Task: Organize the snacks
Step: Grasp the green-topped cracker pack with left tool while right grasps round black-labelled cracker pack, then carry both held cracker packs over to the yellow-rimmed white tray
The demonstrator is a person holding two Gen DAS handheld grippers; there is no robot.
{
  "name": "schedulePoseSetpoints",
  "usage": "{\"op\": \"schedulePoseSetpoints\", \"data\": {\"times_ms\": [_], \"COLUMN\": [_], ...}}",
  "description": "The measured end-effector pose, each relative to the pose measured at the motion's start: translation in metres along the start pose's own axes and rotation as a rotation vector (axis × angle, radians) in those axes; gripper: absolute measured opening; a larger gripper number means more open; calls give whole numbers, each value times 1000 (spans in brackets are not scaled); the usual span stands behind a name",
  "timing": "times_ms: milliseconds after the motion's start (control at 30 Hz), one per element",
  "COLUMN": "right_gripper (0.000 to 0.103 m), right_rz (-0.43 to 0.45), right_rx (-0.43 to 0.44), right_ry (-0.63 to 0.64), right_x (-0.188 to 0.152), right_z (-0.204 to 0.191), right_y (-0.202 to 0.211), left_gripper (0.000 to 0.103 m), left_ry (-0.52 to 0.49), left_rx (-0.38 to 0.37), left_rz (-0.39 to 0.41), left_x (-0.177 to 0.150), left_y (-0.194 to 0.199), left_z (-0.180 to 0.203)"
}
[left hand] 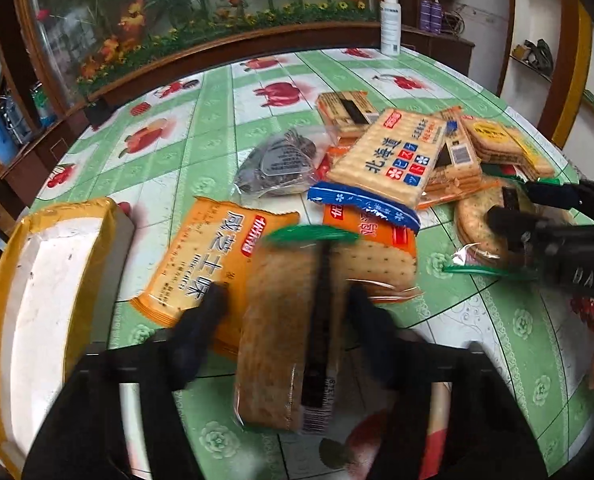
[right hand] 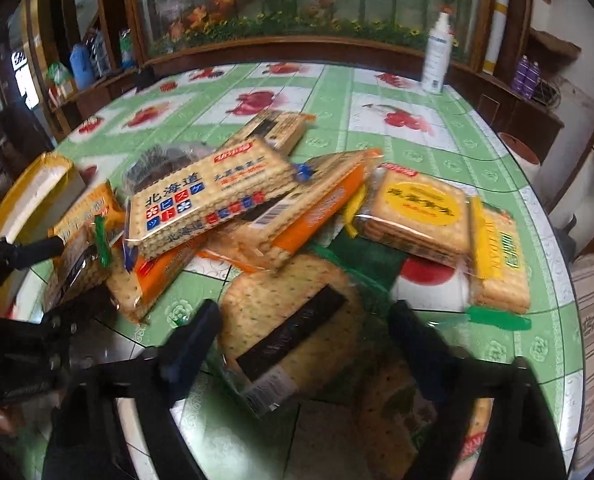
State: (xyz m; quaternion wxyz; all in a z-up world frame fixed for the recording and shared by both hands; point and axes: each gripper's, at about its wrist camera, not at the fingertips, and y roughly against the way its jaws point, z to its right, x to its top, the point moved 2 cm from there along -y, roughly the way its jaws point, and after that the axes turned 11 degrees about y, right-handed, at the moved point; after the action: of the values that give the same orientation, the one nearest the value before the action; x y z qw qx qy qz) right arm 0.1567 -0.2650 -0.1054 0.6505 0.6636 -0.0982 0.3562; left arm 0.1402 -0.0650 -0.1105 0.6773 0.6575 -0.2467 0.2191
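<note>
My left gripper point(left hand: 291, 304) is shut on a cracker packet point(left hand: 281, 320) with a green sealed end and a dark label, standing on its edge just above the table. The same packet point(right hand: 77, 260) shows at the left of the right wrist view, in the left gripper point(right hand: 69, 276). My right gripper point(right hand: 305, 328) is open, with a finger on each side of a round-cornered cracker packet point(right hand: 289, 332) that lies flat on the table. A small gap shows on its right side. From the left wrist view the right gripper point(left hand: 533, 208) sits over that packet point(left hand: 477, 220).
A loose pile of packets fills the middle of the green fruit-patterned table point(left hand: 217, 120): a beige one with blue script point(right hand: 205, 204), an orange one point(left hand: 201, 256), a yellow one point(right hand: 421, 208), a dark bag point(left hand: 277, 164). A yellow-rimmed white box point(left hand: 49, 280) stands left. A spray bottle point(right hand: 437, 56) stands at the back.
</note>
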Motion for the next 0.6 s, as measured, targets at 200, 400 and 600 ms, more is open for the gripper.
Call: {"op": "schedulePoseSetpoints", "data": {"times_ms": [200, 400, 600], "right_gripper": [55, 99, 103], "right_rz": [2, -6, -40], "right_rx": [39, 100, -37], "right_ry": [-29, 32, 194], "right_x": [-3, 4, 7], "right_z": [10, -8, -36], "right_y": [5, -3, -17], "left_gripper": [46, 47, 47], "left_ry": [31, 58, 71], "left_rx": [-47, -79, -95], "left_rz": [-8, -22, -27], "left_x": [0, 0, 0], "left_y": [3, 4, 4], "left_z": [-2, -5, -7]}}
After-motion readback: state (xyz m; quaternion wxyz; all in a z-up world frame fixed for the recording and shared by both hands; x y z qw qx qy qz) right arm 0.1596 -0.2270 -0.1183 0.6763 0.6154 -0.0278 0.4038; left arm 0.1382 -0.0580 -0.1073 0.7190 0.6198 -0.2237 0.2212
